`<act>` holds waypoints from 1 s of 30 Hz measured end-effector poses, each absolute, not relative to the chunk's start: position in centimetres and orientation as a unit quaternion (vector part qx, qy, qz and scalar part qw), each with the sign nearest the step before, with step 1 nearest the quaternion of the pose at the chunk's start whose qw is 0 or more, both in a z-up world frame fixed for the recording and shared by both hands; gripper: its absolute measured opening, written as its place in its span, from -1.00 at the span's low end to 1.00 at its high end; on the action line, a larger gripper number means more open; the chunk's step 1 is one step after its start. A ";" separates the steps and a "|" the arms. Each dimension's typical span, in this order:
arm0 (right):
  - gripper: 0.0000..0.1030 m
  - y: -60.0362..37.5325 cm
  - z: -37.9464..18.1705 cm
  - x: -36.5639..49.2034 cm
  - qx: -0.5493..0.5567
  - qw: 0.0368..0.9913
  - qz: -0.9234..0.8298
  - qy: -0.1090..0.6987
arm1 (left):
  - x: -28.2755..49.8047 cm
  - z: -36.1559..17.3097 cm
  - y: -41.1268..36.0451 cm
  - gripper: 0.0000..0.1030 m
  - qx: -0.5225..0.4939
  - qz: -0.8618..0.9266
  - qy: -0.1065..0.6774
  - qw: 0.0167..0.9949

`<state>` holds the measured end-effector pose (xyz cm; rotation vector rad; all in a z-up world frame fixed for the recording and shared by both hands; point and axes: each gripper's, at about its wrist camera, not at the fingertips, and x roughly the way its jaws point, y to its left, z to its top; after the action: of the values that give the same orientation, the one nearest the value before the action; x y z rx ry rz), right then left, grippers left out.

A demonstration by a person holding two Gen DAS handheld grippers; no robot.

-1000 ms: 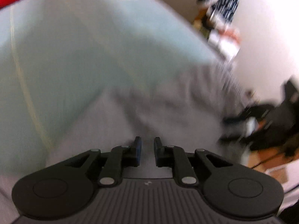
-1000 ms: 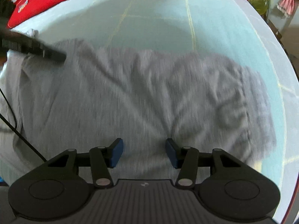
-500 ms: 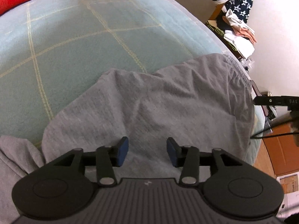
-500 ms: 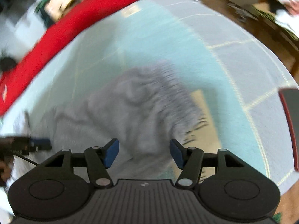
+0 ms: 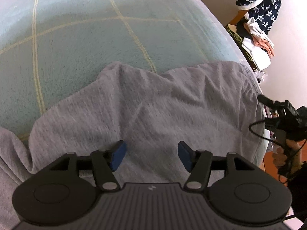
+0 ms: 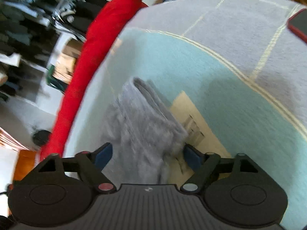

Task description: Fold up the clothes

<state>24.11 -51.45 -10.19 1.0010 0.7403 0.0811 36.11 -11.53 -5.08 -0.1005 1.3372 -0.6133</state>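
A grey garment (image 5: 163,105) lies rumpled on a light blue blanket (image 5: 80,44) with pale grid lines. My left gripper (image 5: 151,153) hangs just above the cloth near its front edge; its jaws are opening and nothing is pinched between the blue pads. In the right wrist view the garment's folded end (image 6: 144,118) runs away from me between the fingers of my right gripper (image 6: 147,153). Those jaws are opening too, and the pads stand off the cloth. The right gripper (image 5: 278,115) also shows at the right edge of the left wrist view, held by a hand (image 5: 284,153).
A beige paper sheet (image 6: 195,115) lies on the blanket partly under the garment's end. A long red cloth roll (image 6: 92,57) lines the bed's far edge. A red phone (image 6: 299,25) lies at the upper right. Star-patterned dark fabric (image 5: 259,2) and white folded items (image 5: 255,48) sit beside the bed.
Both grippers have opened wider. The right wrist view swung and rolled from the garment's middle to its folded end. The left gripper stayed over the cloth.
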 end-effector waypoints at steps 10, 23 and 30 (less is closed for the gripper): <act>0.89 -50.7 -11.5 24.7 0.503 0.800 0.093 0.313 | 36.5 -5.4 -13.0 0.35 -0.030 -0.281 0.621 0.731; -0.33 -50.8 -7.8 24.2 0.449 0.820 0.037 0.354 | 36.7 -5.4 -13.9 0.37 -0.017 -0.274 0.629 0.727; -0.09 -48.8 -4.4 24.0 0.332 0.853 -0.013 0.402 | 36.7 -5.1 -15.1 0.37 0.012 -0.278 0.625 0.729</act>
<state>24.00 -48.79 -4.37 0.6995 0.8459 -0.0280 36.73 -15.06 -5.11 0.0275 1.3771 -0.6117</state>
